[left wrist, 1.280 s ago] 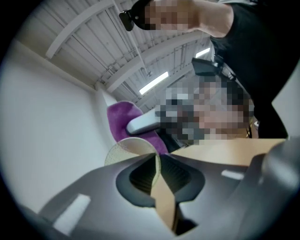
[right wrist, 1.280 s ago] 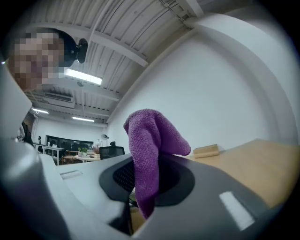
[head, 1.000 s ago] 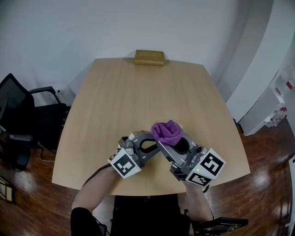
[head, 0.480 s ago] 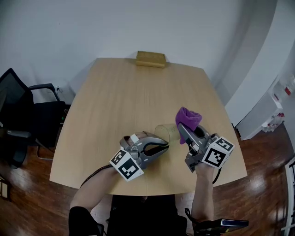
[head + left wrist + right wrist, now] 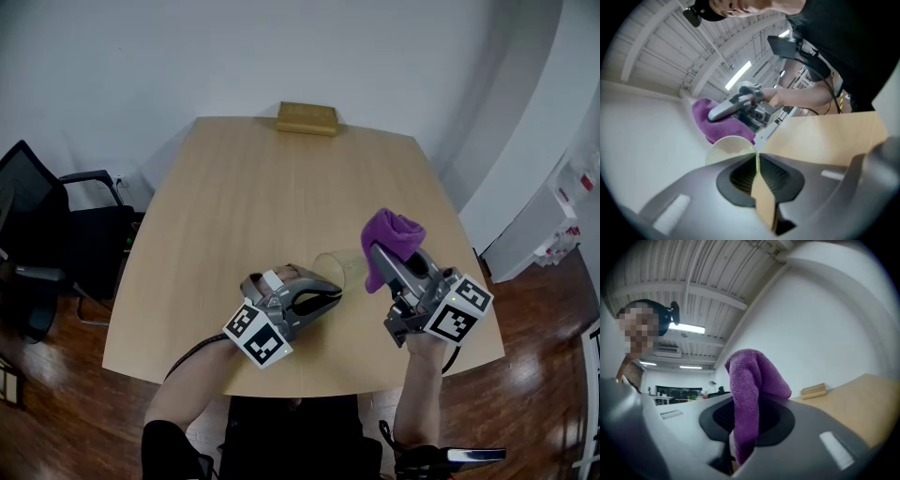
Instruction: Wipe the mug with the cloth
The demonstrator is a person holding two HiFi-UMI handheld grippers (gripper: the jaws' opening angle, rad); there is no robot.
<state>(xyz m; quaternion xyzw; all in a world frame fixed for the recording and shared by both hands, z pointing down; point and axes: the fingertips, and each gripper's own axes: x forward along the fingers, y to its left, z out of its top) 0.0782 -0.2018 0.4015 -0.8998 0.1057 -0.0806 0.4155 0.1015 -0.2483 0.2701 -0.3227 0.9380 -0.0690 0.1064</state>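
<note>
Left gripper (image 5: 326,292), lower centre, jaws nearly together, pinching the thin wall of the pale yellow translucent mug (image 5: 340,268), which is tipped sideways over the light wooden table (image 5: 262,187). Just right of it, right gripper (image 5: 379,255) is clamped on the soft purple terry cloth (image 5: 394,232). Mug probably light, stiff, slick; the rim pinch suits it.

Fuzzy terry cloth (image 5: 391,234), translucent mug (image 5: 338,268), matt wood-grain table (image 5: 258,187).
</note>
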